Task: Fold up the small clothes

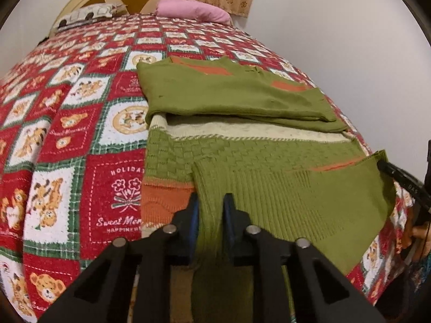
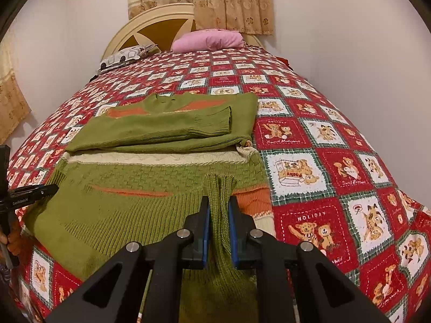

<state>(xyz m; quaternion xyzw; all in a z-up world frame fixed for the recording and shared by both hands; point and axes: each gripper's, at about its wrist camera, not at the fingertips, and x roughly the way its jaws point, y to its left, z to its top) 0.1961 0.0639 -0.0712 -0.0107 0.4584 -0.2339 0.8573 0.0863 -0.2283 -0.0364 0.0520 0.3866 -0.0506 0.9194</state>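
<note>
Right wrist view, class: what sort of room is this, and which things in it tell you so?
Most likely a bedroom. A bed with a rounded headboard fills the view, spread with a red teddy-bear bedspread, a pink pillow at its head and curtains behind.

Bed [image 2: 309,102] fills frame, covered by red-green-white checked blanket [image 2: 336,167] with teddy-bear squares. At far end, upper centre: cream headboard [image 2: 150,16], pink pillow [image 2: 210,40], patterned pillow [image 2: 121,56] left of it. Green sweater [image 2: 150,132] with orange and cream bands lies on blanket, centre-left, sleeves folded across upper part, near hem bunched at lower centre.
</note>
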